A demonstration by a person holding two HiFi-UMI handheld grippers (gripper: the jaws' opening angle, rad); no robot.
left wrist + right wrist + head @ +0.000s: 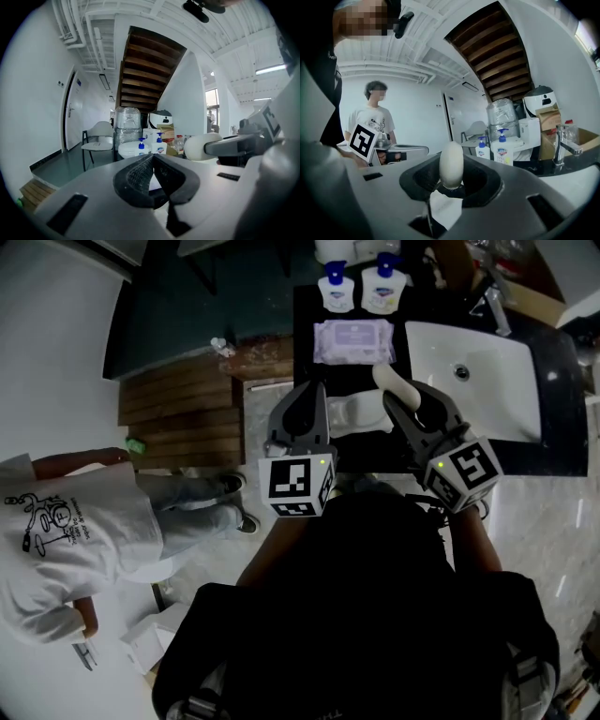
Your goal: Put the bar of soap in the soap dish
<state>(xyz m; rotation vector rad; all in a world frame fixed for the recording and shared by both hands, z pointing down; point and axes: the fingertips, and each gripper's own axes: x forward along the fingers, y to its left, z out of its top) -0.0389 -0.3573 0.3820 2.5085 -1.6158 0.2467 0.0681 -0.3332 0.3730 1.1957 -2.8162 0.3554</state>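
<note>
A white oval bar of soap [392, 381] stands on edge between the jaws of my right gripper [405, 396], which is shut on it above the black counter [305, 324]. The right gripper view has the soap [451, 165] upright between the dark pads. A white soap dish [361, 415] lies on the counter just below and left of the soap, between the two grippers. My left gripper [321, 390] hovers at the dish's left side with its pads [140, 174] meeting and nothing held. From the left gripper view the soap [200, 146] shows at the right.
Two pump bottles [336, 289] [382, 287] and a pack of wipes [352, 341] sit at the counter's back. A white sink [473, 376] with a faucet [492, 301] lies to the right. A person in a white T-shirt [66, 531] stands left, by wooden steps [178, 418].
</note>
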